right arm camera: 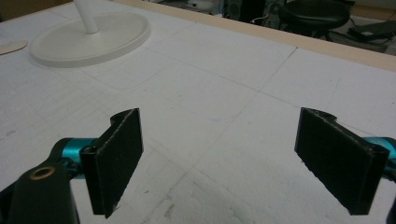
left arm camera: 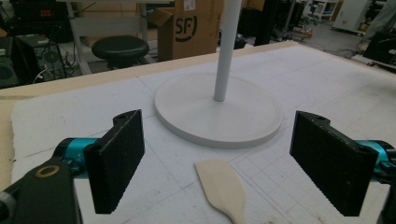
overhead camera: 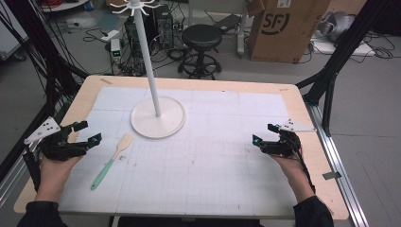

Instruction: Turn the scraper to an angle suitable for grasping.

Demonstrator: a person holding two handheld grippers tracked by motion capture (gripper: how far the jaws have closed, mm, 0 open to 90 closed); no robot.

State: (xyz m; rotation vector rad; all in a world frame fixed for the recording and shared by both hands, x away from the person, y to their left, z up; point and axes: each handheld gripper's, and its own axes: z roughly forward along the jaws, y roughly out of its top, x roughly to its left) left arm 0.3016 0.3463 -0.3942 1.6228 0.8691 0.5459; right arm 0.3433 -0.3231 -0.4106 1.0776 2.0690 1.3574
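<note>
1. your left gripper sits at the left edge of the table, jaws spread wide, nothing between the pads.
2. your right gripper rests near the right edge, jaws equally wide and gripping nothing (bare white mat beneath them in the right gripper view).
3. the spatula lies flat on the mat, just beside your left gripper, untouched; its pale blade points toward the stand and its green handle toward you.
4. in the left gripper view the spatula's blade lies ahead of the jaws, roughly centred between them, short of the pads.
5. the white stand sits upright beyond the spatula, close to the blade but apart from it.
6. both grippers are well apart.
</note>
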